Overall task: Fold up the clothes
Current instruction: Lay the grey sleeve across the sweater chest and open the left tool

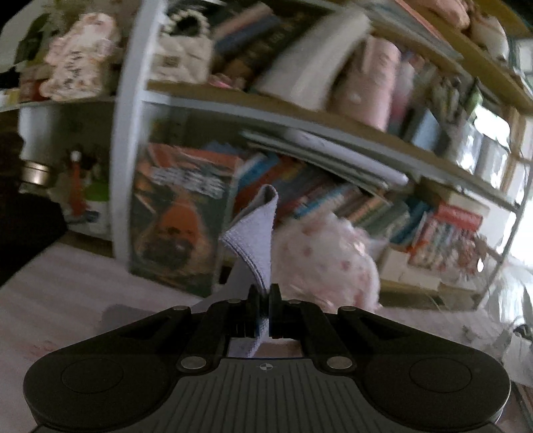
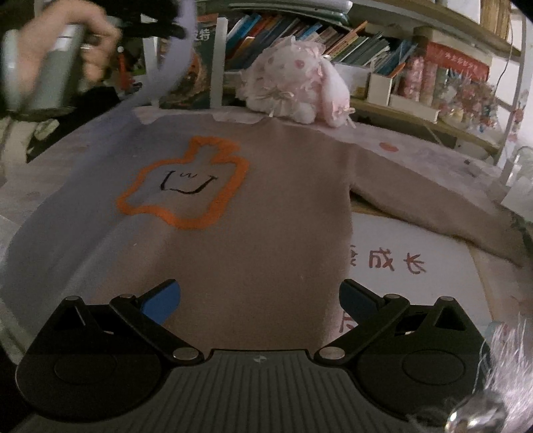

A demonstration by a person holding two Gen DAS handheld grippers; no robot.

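1. The bookshelf (image 2: 299, 30), white-framed and packed with bright books, runs behind the desk (image 2: 416, 156), which wears a pale pink cover.
2. A beige knitted sweater with an orange outlined figure and lilac left side (image 2: 253, 206) lies face up across the desk, body flat, one sleeve stretched to the right.
3. A fluffy pink-and-white plush toy (image 2: 293, 90) sits at the desk's far edge, just beyond the collar.
4. The left gripper (image 1: 265, 296) is clenched on the lilac sleeve cuff (image 1: 256, 233), lifted clear of the desk.
5. The right gripper (image 2: 260, 299) hovers over the hem, fingers (image 2: 161, 301) spread wide, holding nothing.
6. Folding looks barely begun: one sleeve raised, the other sleeve and body untouched.
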